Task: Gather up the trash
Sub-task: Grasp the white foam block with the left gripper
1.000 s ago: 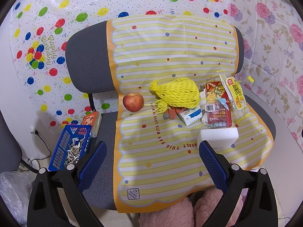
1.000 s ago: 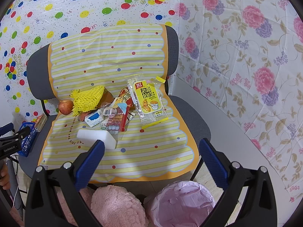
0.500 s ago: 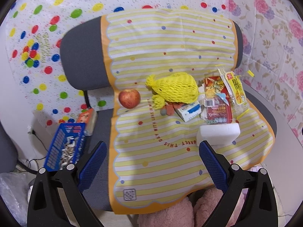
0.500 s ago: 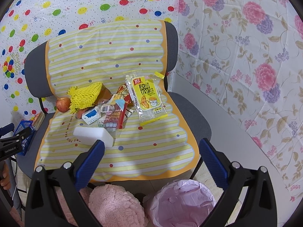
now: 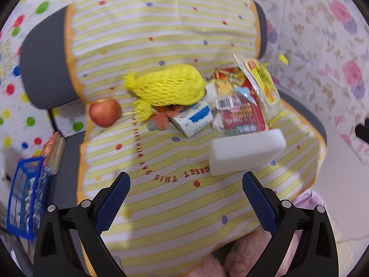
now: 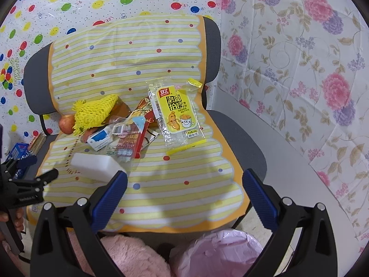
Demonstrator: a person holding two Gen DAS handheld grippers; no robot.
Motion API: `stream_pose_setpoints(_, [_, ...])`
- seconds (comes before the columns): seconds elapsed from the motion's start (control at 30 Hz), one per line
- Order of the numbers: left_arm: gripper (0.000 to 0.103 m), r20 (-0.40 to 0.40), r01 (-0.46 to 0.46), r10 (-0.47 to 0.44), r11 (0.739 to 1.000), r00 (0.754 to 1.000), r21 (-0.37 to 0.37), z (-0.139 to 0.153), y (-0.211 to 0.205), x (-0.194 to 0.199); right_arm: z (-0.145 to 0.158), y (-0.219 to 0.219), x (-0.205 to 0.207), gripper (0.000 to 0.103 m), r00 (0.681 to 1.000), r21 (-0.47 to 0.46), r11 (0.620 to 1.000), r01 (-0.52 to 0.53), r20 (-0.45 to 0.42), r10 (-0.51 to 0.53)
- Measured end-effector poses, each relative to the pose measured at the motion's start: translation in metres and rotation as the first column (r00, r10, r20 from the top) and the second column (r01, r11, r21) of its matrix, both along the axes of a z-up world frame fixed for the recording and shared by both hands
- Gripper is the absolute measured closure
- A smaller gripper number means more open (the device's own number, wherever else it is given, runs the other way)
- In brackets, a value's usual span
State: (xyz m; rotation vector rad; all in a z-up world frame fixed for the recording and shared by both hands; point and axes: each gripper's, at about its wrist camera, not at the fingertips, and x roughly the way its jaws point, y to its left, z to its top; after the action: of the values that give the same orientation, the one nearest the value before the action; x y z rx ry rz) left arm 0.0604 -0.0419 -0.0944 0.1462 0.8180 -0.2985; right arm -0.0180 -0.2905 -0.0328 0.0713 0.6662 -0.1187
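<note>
While nothing looks collected yet, the trash sits in a heap mid-seat on the striped cover (image 6: 175,184) of a grey chair (image 6: 239,136): yellow snack wrapper (image 6: 178,113) at the heap's right edge, red wrapper (image 5: 239,113) beside it, small blue-white carton (image 5: 193,118), yellow mesh net (image 5: 168,85) at the back. White foam block (image 5: 244,152) lies nearest the front, touching the red wrapper's lower end. Apple (image 5: 105,112) sits apart on the left side; probably not trash, judgement only. Pink-lined bin (image 6: 219,251) stands on the floor below the seat's front edge; as far as visible it holds nothing. Left gripper (image 5: 185,181) hovers over the front of the seat, jaws wide apart, empty, foam block just past its right tip. Right gripper (image 6: 184,179) hangs above seat and bin, jaws apart too, holding nothing. Left view is blurred. Whole pile left to do; task reads as at its start, first pick not yet made.
</note>
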Motion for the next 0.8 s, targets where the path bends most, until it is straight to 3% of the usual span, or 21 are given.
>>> stream_pose_setpoints(0.27, [0.008, 0.010, 0.138, -0.138, 0.990, 0.990, 0.006, -0.026, -0.025, 0.027, -0.025, -0.002, 0.030, 0.006, 0.999, 0.001, 1.000, -0.027, -0.047, 0.027])
stream_pose_setpoints(0.5, [0.013, 0.060, 0.316, -0.317, 0.948, 0.947, 0.021, -0.028, -0.054, 0.036, -0.038, -0.001, 0.044, 0.006, 0.995, -0.010, 1.000, -0.028, -0.097, 0.027])
stream_pose_setpoints(0.53, [0.017, 0.059, 0.331, -0.332, 0.943, 0.941, 0.028, -0.030, -0.058, 0.037, -0.039, -0.002, 0.045, 0.006, 0.995, -0.010, 1.000, -0.028, -0.100, 0.027])
stream_pose_setpoints(0.57, [0.039, 0.053, 0.344, -0.345, 0.939, 0.937, 0.032, -0.032, -0.061, 0.038, -0.040, -0.003, 0.045, 0.006, 0.994, -0.010, 1.000, -0.027, -0.104, 0.026])
stream_pose_setpoints(0.63, [0.041, 0.044, 0.345, -0.346, 0.938, 0.937, 0.039, -0.035, -0.066, 0.039, -0.043, -0.004, 0.046, 0.006, 0.994, -0.013, 1.000, -0.025, -0.111, 0.023])
stream_pose_setpoints(0.8, [0.057, 0.047, 0.305, -0.306, 0.952, 0.951, 0.012, -0.026, -0.056, 0.033, -0.046, -0.003, 0.045, 0.006, 0.992, -0.016, 0.999, -0.038, -0.120, 0.036])
